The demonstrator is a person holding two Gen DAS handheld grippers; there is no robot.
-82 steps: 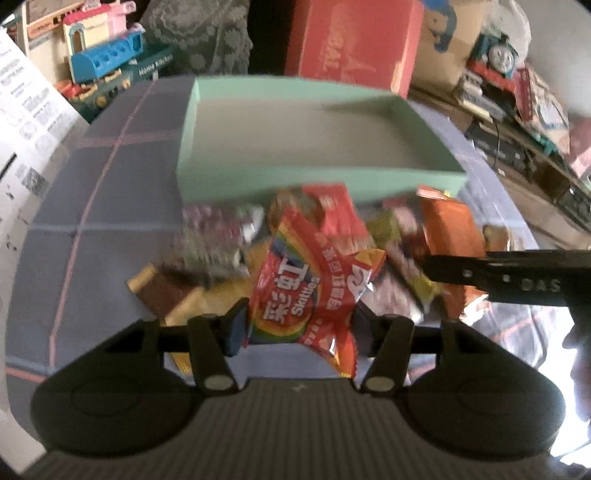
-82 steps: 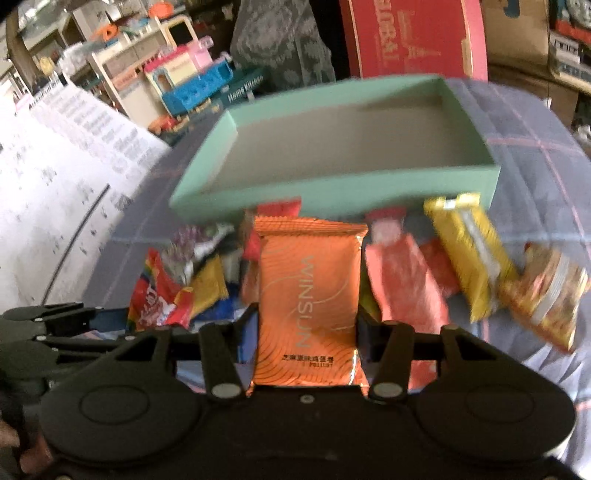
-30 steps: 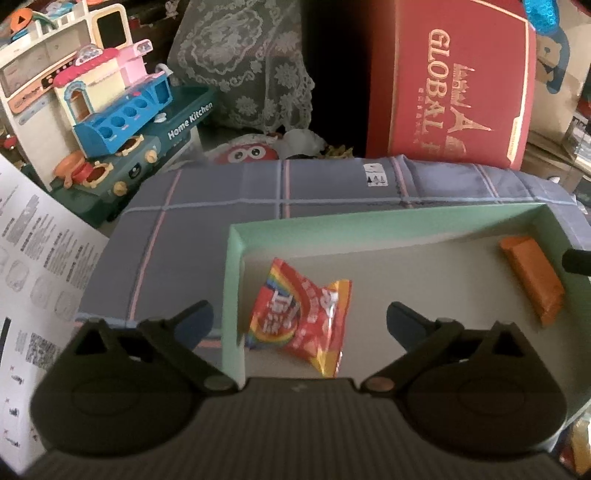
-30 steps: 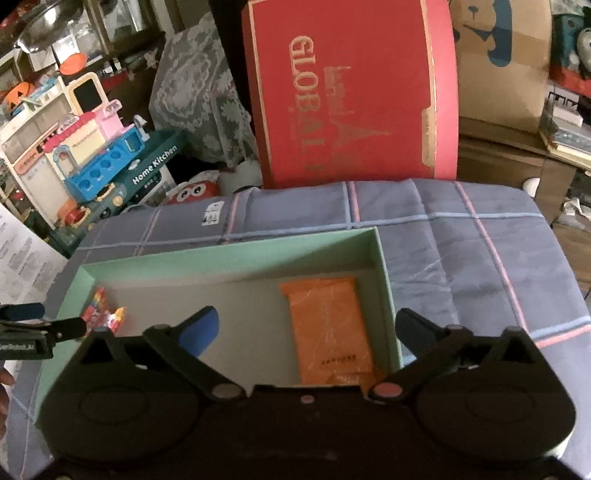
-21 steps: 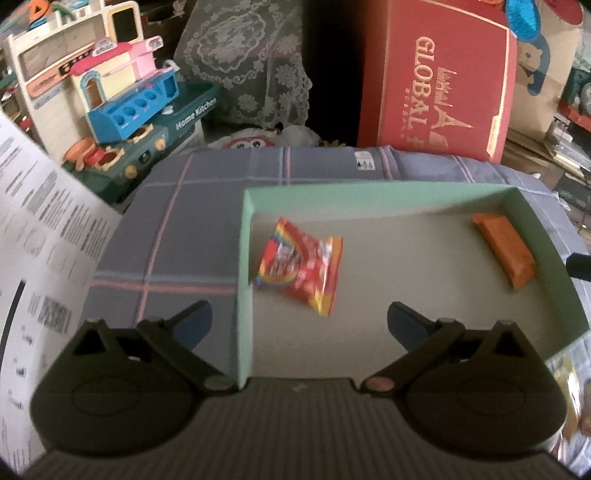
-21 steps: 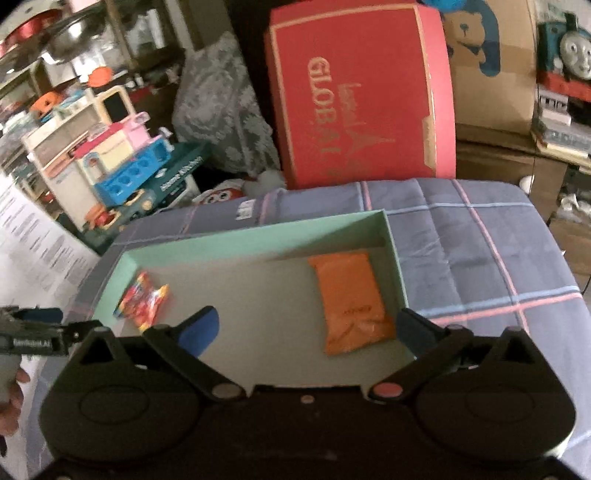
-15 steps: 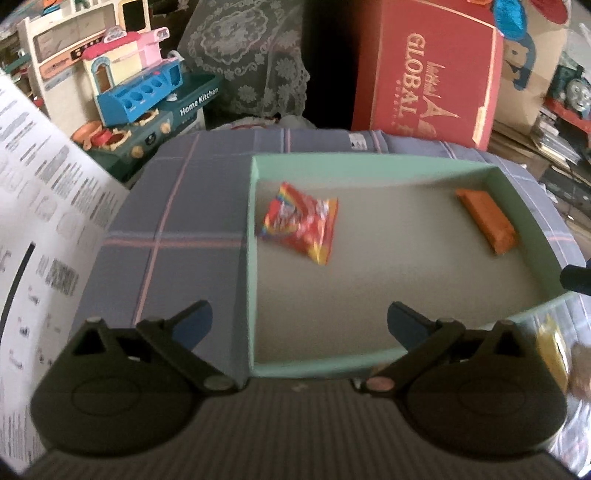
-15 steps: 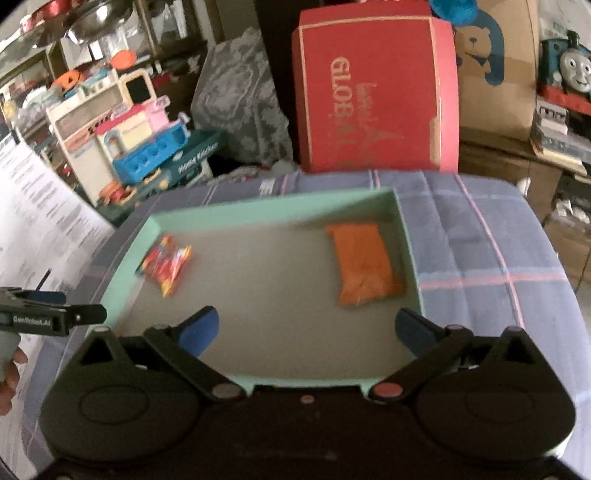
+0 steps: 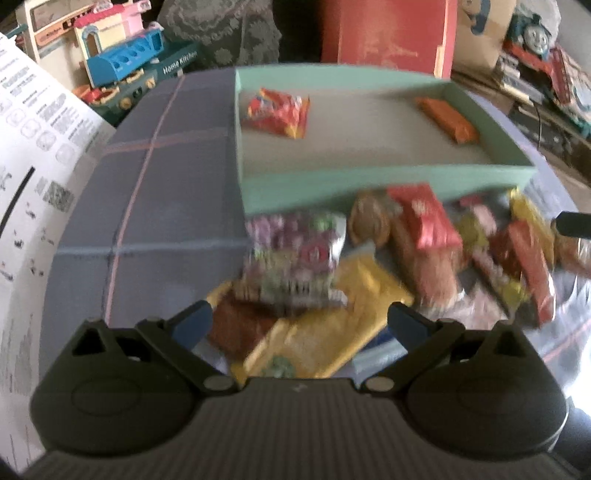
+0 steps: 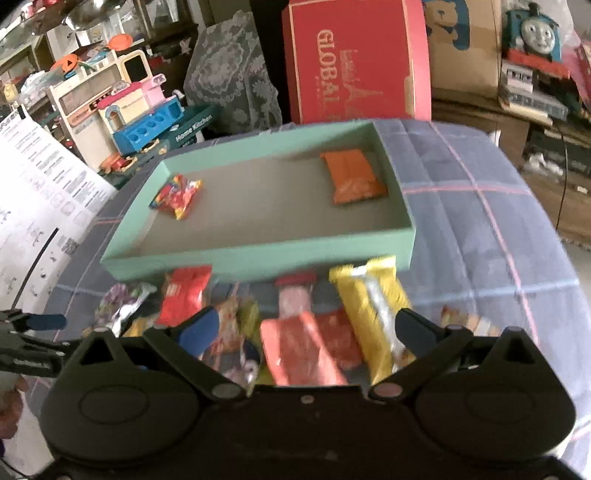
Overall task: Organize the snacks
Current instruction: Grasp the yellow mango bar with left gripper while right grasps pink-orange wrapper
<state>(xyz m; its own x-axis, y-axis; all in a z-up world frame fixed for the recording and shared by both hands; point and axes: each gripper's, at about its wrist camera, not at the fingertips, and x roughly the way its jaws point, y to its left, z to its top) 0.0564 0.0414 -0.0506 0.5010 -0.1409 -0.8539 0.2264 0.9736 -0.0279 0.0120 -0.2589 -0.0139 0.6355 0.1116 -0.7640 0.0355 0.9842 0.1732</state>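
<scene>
A mint green tray (image 9: 369, 181) (image 10: 258, 260) sits on the checked cloth. In it lie a red rainbow candy bag (image 9: 279, 112) (image 10: 176, 195) at the left and an orange packet (image 9: 447, 120) (image 10: 352, 181) at the right. A heap of snack packets lies in front of the tray. My left gripper (image 9: 299, 325) is open and empty over a yellow packet (image 9: 321, 332) and a silver purple bag (image 9: 295, 258). My right gripper (image 10: 306, 330) is open and empty over a salmon packet (image 10: 299, 350) and a yellow bar (image 10: 373, 306).
A red box (image 10: 354, 70) stands behind the tray. A toy kitchen set (image 10: 122, 107) stands at the back left. A white printed sheet (image 9: 33, 155) hangs at the left. A toy train (image 10: 535, 33) and cardboard boxes stand at the back right.
Both grippers let go of the candy bag and the orange packet inside the tray, then drew back and down to the heap in front of it. Both stay open.
</scene>
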